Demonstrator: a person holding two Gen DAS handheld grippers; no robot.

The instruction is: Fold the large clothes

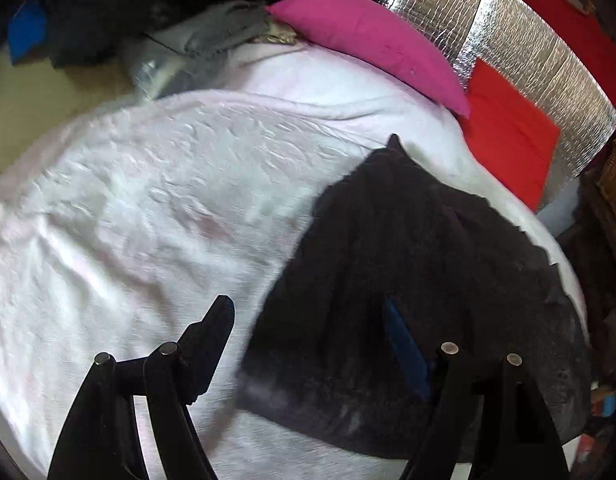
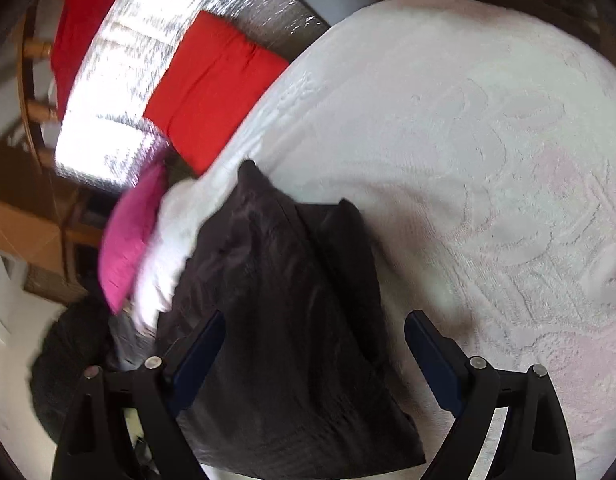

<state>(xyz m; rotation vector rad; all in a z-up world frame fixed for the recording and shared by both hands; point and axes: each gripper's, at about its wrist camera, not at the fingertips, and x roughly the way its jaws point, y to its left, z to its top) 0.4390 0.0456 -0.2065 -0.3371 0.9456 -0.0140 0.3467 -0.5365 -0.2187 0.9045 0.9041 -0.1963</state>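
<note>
dark garment [image 1: 407, 280] folded on white bedspread [image 1: 148, 200], pillows nearby

One black garment [image 1: 407, 264] – one pink pillow [image 1: 367, 36] – one red cushion [image 1: 507, 136].

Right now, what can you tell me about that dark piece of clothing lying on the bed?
The dark garment is black or very dark brown, of soft, slightly fuzzy-looking cloth. It lies folded in a rough, layered slab on the white textured bedspread, with pointed corners sticking up at its far end, toward the red cushion and the pink pillow. Its near edge reaches the bed's edge. Both tools hang over it with fingers spread; neither visibly grips it. What sort of garment it is I cannot tell.
</note>
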